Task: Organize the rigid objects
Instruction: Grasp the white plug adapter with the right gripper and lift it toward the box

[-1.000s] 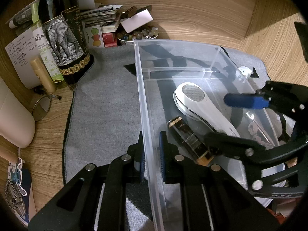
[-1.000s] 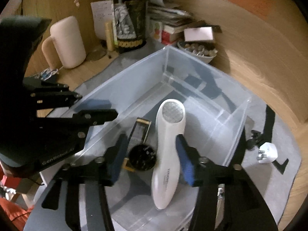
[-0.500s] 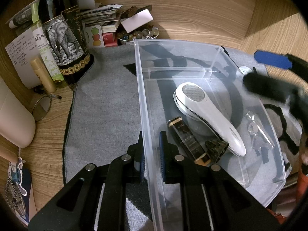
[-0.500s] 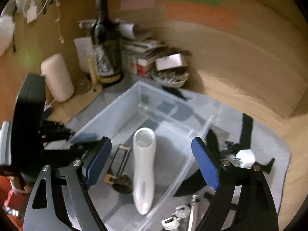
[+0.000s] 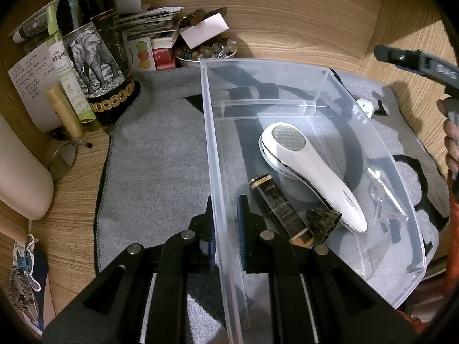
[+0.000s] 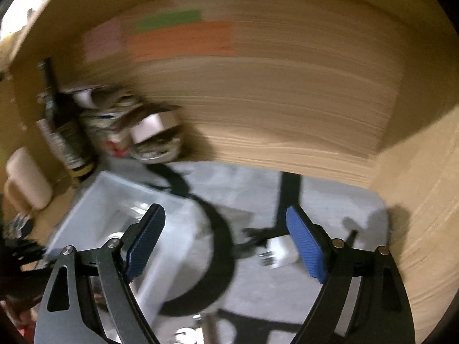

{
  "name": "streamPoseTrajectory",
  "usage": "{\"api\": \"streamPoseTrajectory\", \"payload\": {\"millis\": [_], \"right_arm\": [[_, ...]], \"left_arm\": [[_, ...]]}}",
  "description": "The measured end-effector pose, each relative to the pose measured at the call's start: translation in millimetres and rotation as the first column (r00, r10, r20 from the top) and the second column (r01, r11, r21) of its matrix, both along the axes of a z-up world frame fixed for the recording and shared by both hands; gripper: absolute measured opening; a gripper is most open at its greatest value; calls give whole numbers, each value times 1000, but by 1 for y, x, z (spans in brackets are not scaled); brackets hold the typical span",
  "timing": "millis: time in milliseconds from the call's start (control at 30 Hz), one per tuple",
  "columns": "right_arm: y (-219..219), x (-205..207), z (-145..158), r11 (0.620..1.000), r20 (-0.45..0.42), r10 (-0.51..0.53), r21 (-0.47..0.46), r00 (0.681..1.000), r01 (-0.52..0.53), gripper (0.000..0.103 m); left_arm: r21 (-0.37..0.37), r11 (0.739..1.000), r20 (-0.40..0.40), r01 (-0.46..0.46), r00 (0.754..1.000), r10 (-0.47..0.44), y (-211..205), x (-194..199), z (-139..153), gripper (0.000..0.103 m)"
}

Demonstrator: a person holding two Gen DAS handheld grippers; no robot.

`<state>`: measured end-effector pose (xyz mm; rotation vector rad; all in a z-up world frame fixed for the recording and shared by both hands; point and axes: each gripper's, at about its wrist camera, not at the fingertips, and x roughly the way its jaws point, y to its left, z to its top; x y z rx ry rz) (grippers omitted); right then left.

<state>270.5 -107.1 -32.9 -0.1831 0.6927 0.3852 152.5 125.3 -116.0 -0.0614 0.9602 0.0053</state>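
The left gripper (image 5: 225, 223) pinches the near-left wall of the clear plastic bin (image 5: 213, 154), its fingers (image 5: 242, 218) drawn narrow with one pad outside the wall and one inside, steadying the bin on the grey felt mat (image 5: 155, 154). The right gripper (image 6: 222, 240) has just been opening; its blue ribbed fingers (image 6: 304, 246) stand wide with nothing between them, over the mat to the right of the bin.

The step in hand looks like the reach for the next loose item. Just beyond the right gripper, on the mat, lies a small white plug adapter (image 6: 276, 253), blurred but blocky, with metal prongs on its left side. Taking it would call for lowering the wide fingers around its flat sides, closing, then carrying it left over the bin's rim.

Already inside the bin's large near compartment lie a smooth white handheld device (image 5: 309, 172) with a round mesh head and a tapering glossy handle, a slim dark rectangular case (image 5: 279, 209) with gold end bands, and a small dark faceted piece (image 5: 321, 220) touching both. A set of keys (image 5: 384, 195) shows through the bin's right wall; whether it lies inside or outside I cannot tell. The far compartment, behind the divider, holds nothing visible. The bin is thin, hard and slippery-looking; the worktop (image 5: 287, 23) is wood-grained.
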Motion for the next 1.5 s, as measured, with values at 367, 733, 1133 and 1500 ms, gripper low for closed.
{"api": "streamPoseTrajectory", "payload": {"millis": [367,733,1133,1500], "right_arm": [[-31,42,-55,991,-122,-120,-68,985,113,83],[-43,51,-83,995,-240,-98,-37,966,92,44],[-43,40,-70,997,-201,-75,4,977,77,29],[-24,15,-29,999,-94,14,50,995,-9,29]], "left_arm": [[2,1000,-1,1,1000,-1,1,0,0,11],[2,1000,-1,1,1000,-1,0,0,0,11],[3,1000,-1,1,1000,-1,0,0,0,11],[4,1000,-1,2,1000,-2,0,0,0,11]]}}
